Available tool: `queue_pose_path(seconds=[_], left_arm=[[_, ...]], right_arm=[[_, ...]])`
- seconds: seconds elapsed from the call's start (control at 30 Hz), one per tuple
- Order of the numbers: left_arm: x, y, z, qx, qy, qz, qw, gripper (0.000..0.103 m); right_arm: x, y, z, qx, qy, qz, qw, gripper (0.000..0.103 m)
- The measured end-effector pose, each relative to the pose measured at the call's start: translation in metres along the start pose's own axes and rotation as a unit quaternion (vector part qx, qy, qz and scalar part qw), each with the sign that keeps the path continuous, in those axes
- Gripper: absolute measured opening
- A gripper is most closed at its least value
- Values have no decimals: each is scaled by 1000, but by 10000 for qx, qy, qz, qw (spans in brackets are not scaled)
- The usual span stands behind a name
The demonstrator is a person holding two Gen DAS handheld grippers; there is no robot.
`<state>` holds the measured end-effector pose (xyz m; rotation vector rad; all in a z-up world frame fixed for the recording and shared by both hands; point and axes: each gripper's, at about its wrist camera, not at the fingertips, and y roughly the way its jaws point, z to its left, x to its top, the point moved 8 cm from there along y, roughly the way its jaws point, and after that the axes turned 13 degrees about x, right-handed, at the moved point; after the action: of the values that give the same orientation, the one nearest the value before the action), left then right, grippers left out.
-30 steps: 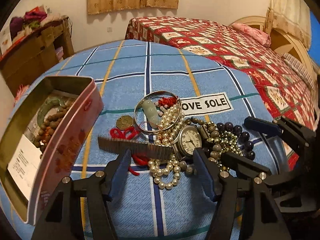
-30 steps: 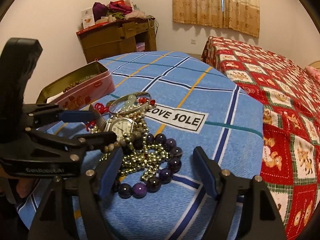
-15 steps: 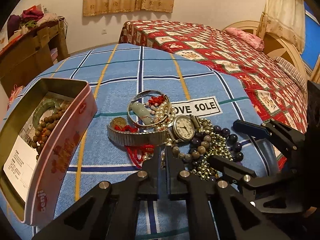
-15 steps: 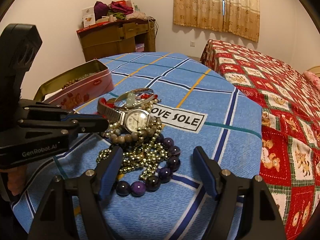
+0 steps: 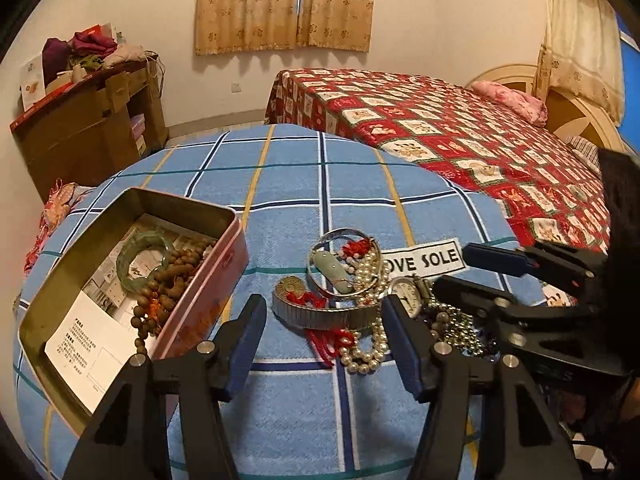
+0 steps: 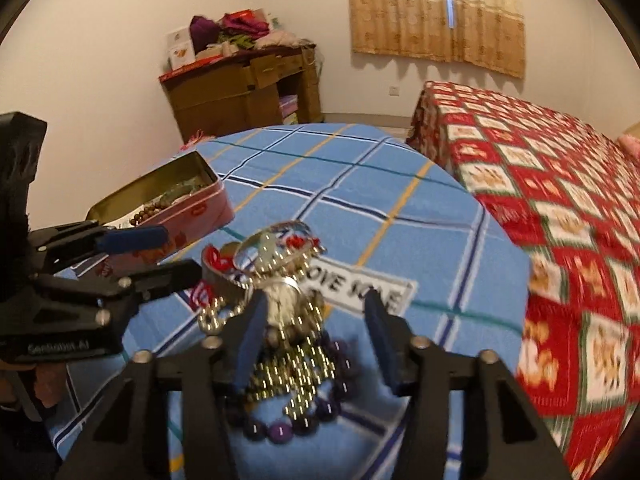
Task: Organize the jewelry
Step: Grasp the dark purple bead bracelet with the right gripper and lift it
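A tangled pile of jewelry lies on the blue checked cloth: a silver watch (image 5: 404, 294) with a metal band (image 5: 320, 316), a pearl string (image 5: 370, 354), a silver bangle (image 5: 340, 240) around a jade pendant (image 5: 334, 268), a brass coin (image 5: 287, 286), gold beads and purple beads (image 6: 280, 430). My left gripper (image 5: 324, 344) is open, just before the watch band. My right gripper (image 6: 316, 340) is open over the watch (image 6: 280, 300) and gold beads (image 6: 280, 376). A pink tin (image 5: 208, 292) at the left holds a jade bangle (image 5: 140, 256) and brown beads.
A "LOVE SOLE" label (image 5: 424, 260) lies beyond the pile. A bed with a red quilt (image 5: 460, 128) stands behind the table at the right. A wooden cabinet (image 5: 92, 128) with clothes on top stands against the far wall at the left.
My left gripper was shut half a second ago, with the watch band lifted off the cloth; it is open now and has drawn back and up. The right gripper has moved in over the pile.
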<state>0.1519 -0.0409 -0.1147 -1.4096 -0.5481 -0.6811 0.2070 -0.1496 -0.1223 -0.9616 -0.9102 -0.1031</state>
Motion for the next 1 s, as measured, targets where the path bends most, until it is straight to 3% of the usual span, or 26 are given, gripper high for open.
queue_pose_path(seconds=[0.1, 0.2, 0.27, 0.4, 0.47, 0.53, 0.67, 0.8, 0.9, 1.0], left_arm=[[-2, 2, 0, 69, 67, 18, 10000, 60], [-3, 4, 0, 65, 83, 39, 9999, 60], [-3, 5, 1, 84, 88, 48, 9999, 60], [-2, 2, 0, 48, 129, 25, 9999, 60], [-5, 1, -4, 39, 244, 26, 9997, 60], [-8, 2, -6, 70, 275, 64, 9996, 60], [-11, 4, -8, 77, 280, 127, 9995, 60], [-13, 3, -5, 107, 224, 158, 9996, 60], [-15, 1, 0, 128, 139, 152, 9997, 60], [-18, 0, 3, 141, 93, 151, 9997, 60]], right_arm=[[-3, 20, 1, 146, -147, 487, 9986, 31], [-2, 25, 2, 339, -274, 615, 9972, 31], [-5, 25, 2, 466, -282, 754, 9957, 13], [-21, 13, 10, 561, -485, 958, 9926, 16], [-27, 6, 11, 606, -377, 902, 9934, 19], [-31, 4, 11, 532, -337, 840, 9945, 29], [-33, 5, 8, 578, -122, 781, 9952, 29], [-33, -2, 14, 711, -69, 586, 9957, 14], [-24, -22, 18, 1211, 279, 69, 9922, 14], [-9, -39, 21, 1266, 357, -252, 9910, 13]])
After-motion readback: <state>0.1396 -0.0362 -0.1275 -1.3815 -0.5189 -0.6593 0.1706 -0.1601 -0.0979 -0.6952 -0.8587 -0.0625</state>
